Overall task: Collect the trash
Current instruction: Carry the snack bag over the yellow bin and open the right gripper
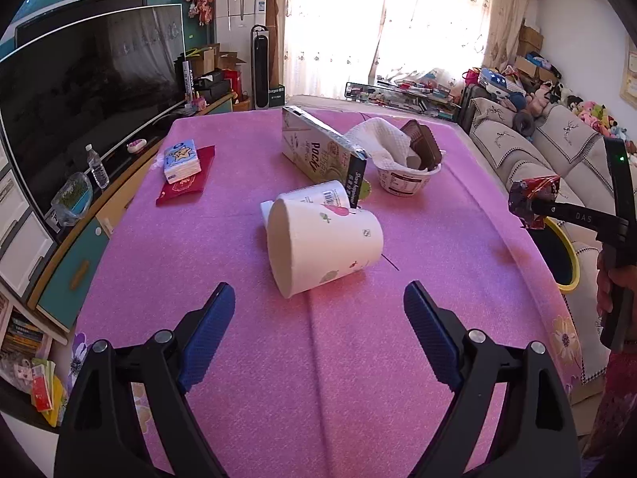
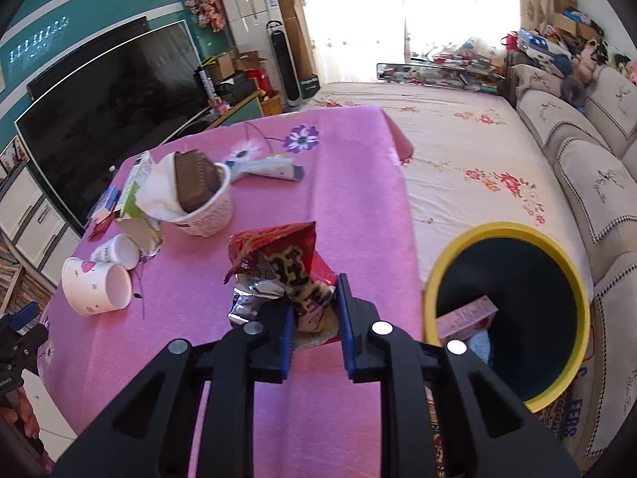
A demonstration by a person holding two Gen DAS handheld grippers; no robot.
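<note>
My right gripper [image 2: 316, 310] is shut on a crumpled red snack bag [image 2: 278, 267], held above the pink table near its right edge; from the left wrist the bag [image 1: 533, 199] hangs at far right. A yellow-rimmed trash bin [image 2: 505, 231] stands on the floor to the right, with a pink box [image 2: 466, 316] inside. My left gripper [image 1: 318, 310] is open just in front of a white paper cup [image 1: 322, 243] lying on its side. Behind it lie a Pocky box [image 1: 318, 147] and a bowl [image 1: 406, 181] stuffed with tissue and brown trays.
A tissue pack [image 1: 181, 161] on a red envelope [image 1: 187, 183] lies at the table's left. A tube [image 2: 270, 169] lies far on the pink cloth [image 1: 318, 358]. A large TV [image 1: 79, 99] stands left, a sofa [image 2: 589, 167] right, and a floral rug [image 2: 458, 151] beyond the table.
</note>
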